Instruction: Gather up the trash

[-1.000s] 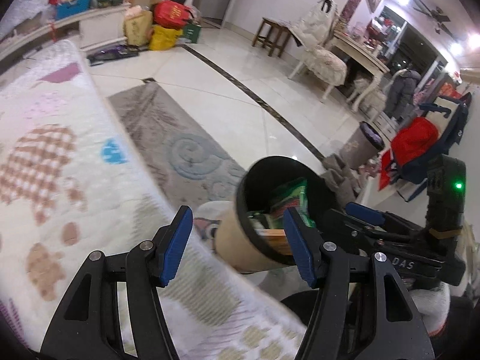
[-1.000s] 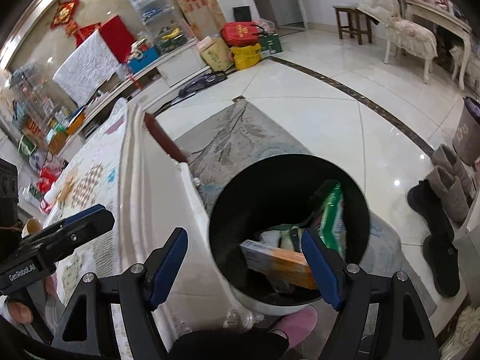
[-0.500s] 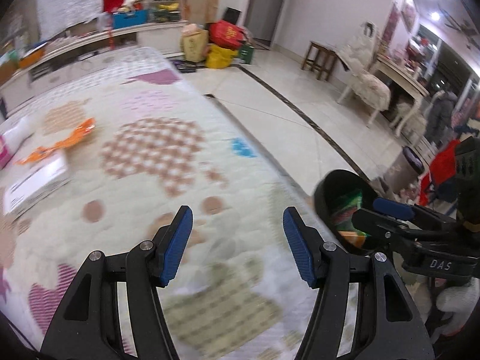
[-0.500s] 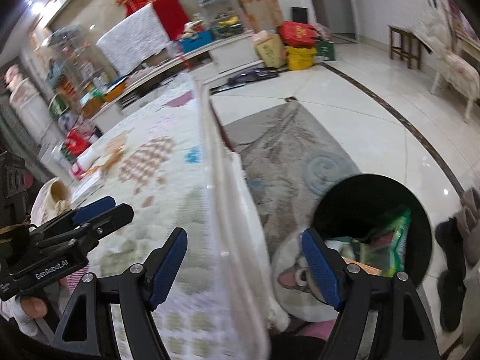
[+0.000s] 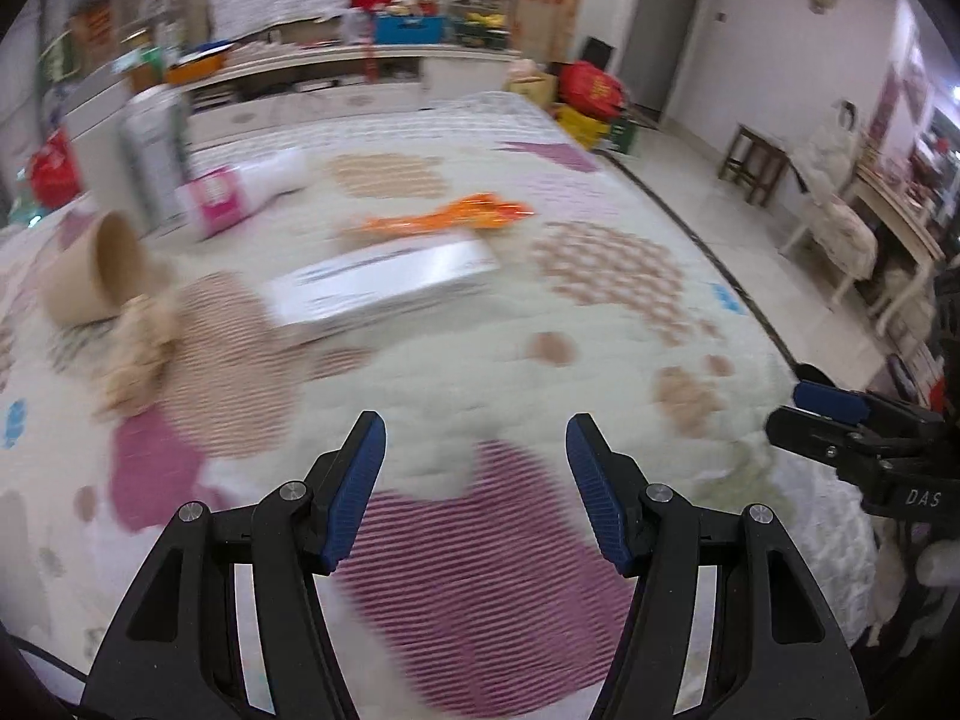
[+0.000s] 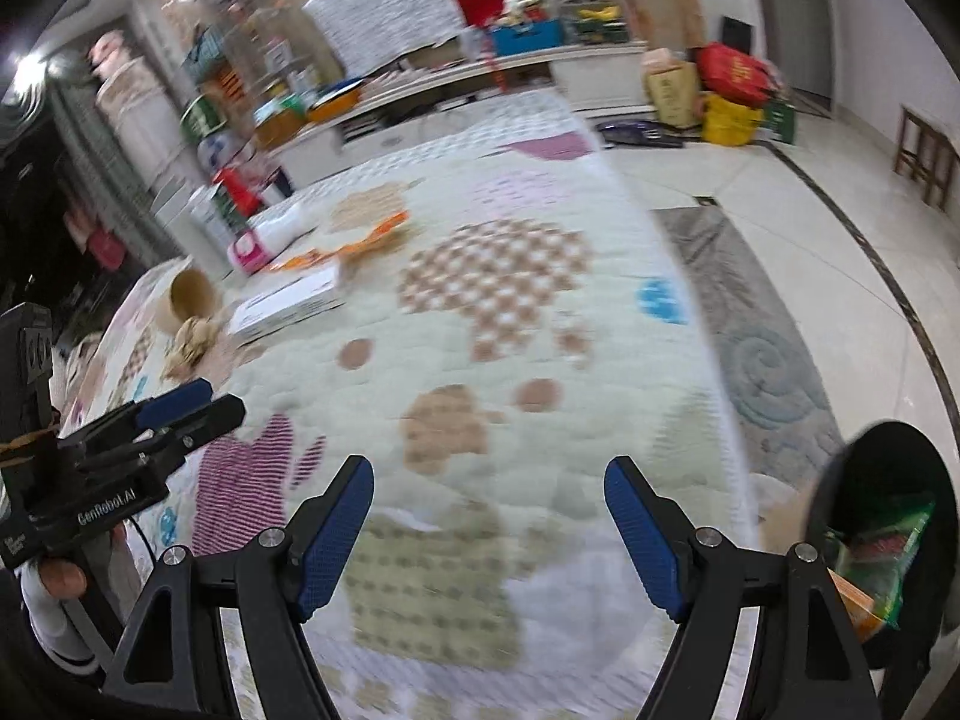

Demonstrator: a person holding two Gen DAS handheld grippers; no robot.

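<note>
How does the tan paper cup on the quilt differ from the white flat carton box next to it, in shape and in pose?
The tan paper cup is round and lies tipped on its side, its open mouth showing, with crumpled beige paper at its rim. The white flat carton box is long and rectangular, closed, and lies flat on its broad face. Both rest untouched on the patterned quilt, far from either gripper.

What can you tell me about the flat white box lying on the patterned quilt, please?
The white box is long, flat and looks like cardboard, with dark print along its top that is blurred past reading. It lies closed and flat on the quilt, beside an orange wrapper. A tipped paper cup lies apart from it. Neither tool touches it.
</note>
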